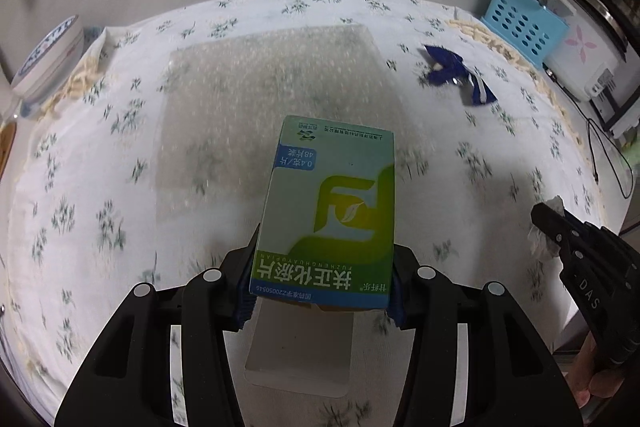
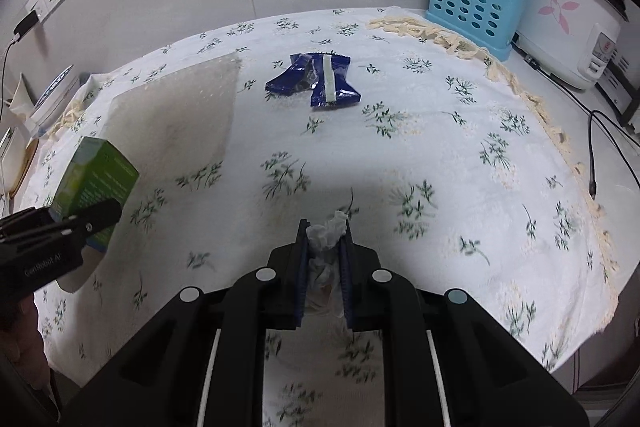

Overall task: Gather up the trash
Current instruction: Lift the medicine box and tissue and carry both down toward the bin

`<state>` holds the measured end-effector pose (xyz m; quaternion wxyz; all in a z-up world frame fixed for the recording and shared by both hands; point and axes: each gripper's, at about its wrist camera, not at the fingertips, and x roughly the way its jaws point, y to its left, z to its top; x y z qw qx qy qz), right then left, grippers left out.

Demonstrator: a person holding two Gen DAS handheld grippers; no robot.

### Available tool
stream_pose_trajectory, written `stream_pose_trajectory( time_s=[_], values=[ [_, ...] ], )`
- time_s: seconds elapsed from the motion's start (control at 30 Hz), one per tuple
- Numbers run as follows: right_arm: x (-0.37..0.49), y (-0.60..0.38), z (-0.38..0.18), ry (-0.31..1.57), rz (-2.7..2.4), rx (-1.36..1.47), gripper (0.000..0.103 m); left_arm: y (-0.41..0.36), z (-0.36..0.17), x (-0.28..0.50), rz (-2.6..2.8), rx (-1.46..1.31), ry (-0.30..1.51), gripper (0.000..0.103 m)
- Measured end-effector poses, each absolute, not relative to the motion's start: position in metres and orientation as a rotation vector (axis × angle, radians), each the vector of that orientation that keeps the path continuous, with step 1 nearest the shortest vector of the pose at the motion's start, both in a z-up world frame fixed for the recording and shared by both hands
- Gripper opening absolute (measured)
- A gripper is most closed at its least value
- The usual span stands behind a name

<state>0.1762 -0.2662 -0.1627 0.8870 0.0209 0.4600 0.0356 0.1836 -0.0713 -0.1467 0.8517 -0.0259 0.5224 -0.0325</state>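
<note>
Left wrist view: the left gripper (image 1: 322, 291) has its jaws clamped on the sides of a green medicine box (image 1: 332, 211), which sticks out toward 12 o'clock, lifted clear of the floral bench cloth (image 1: 100, 155). Beyond the box lies a clear bubble-wrap sheet (image 1: 272, 79), flat on the cloth. At 2 o'clock from the box sits a crumpled blue wrapper (image 1: 452, 73), well apart from both grippers. At 3 o'clock the right gripper (image 1: 550, 223) shows with a scrap of white tissue (image 1: 540, 243) in its tips.

Right wrist view: the right gripper (image 2: 325, 259) has its jaws closed tight on the crumpled white tissue (image 2: 329, 231), held above the cloth. The blue wrapper (image 2: 314, 81) lies at 12 o'clock, near the middle of the bench. At 9 o'clock the left gripper (image 2: 96, 217) carries the green box (image 2: 96, 173) beside the bubble-wrap sheet (image 2: 176, 115). A blue utensil holder (image 2: 474, 5) and a rice cooker (image 2: 572, 23) stand at 2 o'clock.

Judging from this, both hands are loaded and the carrying step is in hand; no bin is visible. The next move calls for dropping both pieces somewhere out of frame, then coming back for the wrapper and possibly the bubble wrap.
</note>
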Motion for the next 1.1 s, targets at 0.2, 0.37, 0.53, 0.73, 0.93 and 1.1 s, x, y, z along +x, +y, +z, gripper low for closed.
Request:
stream_pose_trajectory(
  time_s=[0.2,0.37,0.53,0.73,0.93,1.1],
  values=[
    [0.138,-0.262,-0.155,0.942,0.095,0.04,0.013,-0.073,-0.149,0.138,-0.056,-0.068,1.108,0.049],
    [0.105,-0.258,-0.151,0.932,0.123,0.027,0.013,-0.074,-0.148,0.099,-0.03,-0.078,1.094,0.049],
    [0.075,-0.258,-0.151,0.945,0.152,0.041,0.013,-0.075,-0.148,0.061,-0.015,-0.086,1.095,0.049],
    [0.038,-0.259,-0.15,0.957,0.19,0.035,0.013,-0.08,-0.143,0.018,0.003,-0.093,1.087,0.049],
    [0.003,-0.263,-0.15,0.964,0.216,0.035,0.013,-0.085,-0.145,-0.022,0.03,-0.105,1.09,0.049],
    [-0.019,-0.264,-0.164,0.988,0.234,0.018,0.013,-0.091,-0.158,-0.052,0.05,-0.119,1.11,0.049]
  ],
)
